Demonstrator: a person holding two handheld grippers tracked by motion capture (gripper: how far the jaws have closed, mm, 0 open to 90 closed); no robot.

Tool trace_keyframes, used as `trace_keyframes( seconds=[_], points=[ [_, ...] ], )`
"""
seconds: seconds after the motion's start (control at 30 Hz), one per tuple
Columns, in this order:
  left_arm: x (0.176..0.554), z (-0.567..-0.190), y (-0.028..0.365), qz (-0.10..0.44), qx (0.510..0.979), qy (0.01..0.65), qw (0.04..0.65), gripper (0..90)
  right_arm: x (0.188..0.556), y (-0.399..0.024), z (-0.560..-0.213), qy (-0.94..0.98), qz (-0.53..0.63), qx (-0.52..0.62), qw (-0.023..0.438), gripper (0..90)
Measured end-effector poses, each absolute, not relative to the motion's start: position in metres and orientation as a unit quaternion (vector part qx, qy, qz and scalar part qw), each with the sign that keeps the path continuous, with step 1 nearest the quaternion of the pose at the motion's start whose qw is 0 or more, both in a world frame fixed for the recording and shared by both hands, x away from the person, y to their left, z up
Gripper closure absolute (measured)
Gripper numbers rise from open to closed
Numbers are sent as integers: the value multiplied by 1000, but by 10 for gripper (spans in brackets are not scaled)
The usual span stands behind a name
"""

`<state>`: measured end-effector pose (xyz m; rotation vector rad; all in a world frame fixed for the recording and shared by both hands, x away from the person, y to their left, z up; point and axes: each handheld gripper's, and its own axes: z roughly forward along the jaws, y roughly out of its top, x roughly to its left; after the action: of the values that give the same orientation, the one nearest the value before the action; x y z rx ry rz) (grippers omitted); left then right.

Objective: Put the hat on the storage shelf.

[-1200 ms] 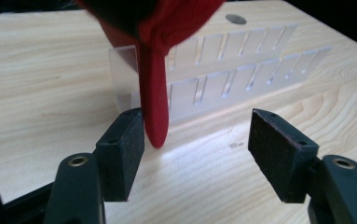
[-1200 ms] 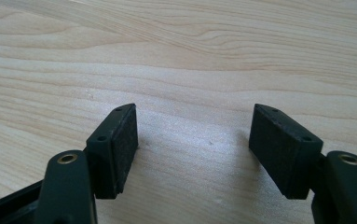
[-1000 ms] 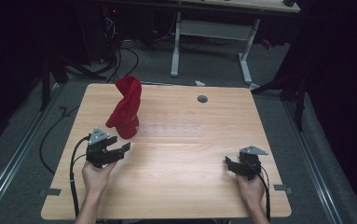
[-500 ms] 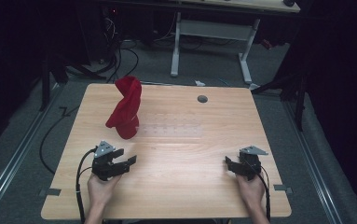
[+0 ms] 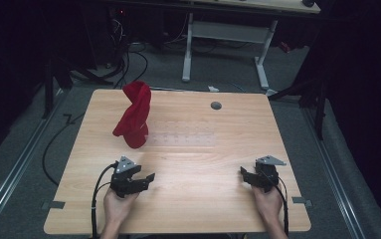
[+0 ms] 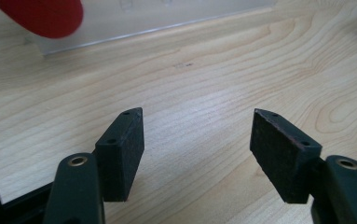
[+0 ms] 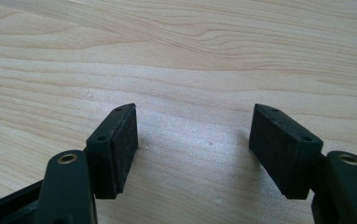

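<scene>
A wooden table (image 5: 188, 209) carries everything here. On its far left part a red cloth (image 5: 133, 115) stands up in a twisted heap, its lower end resting on the left end of a clear plastic sheet (image 5: 183, 137) that lies flat across the middle of the table. A small grey round cap (image 5: 216, 105) is set into the tabletop near the far edge.

The left gripper (image 5: 143, 180) is held near the front left, well apart from the cloth, which sits beyond it. Its jaws are spread wide with bare wood between them; in the left gripper view the cloth (image 6: 41, 16) shows at the top left corner, on the sheet (image 6: 167, 16).

The right gripper (image 5: 245, 175) is at the front right, far from the cloth, jaws likewise spread over bare wood.
</scene>
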<state>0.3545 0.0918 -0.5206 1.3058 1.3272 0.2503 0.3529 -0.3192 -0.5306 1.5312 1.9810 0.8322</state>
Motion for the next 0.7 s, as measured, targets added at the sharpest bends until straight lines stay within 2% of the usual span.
trace_keyframes(
  seconds=[0.7],
  points=[
    [359, -545, 67, 168, 597, 555, 555, 328, 353, -319, -531, 727, 306, 562, 249, 329]
  ],
)
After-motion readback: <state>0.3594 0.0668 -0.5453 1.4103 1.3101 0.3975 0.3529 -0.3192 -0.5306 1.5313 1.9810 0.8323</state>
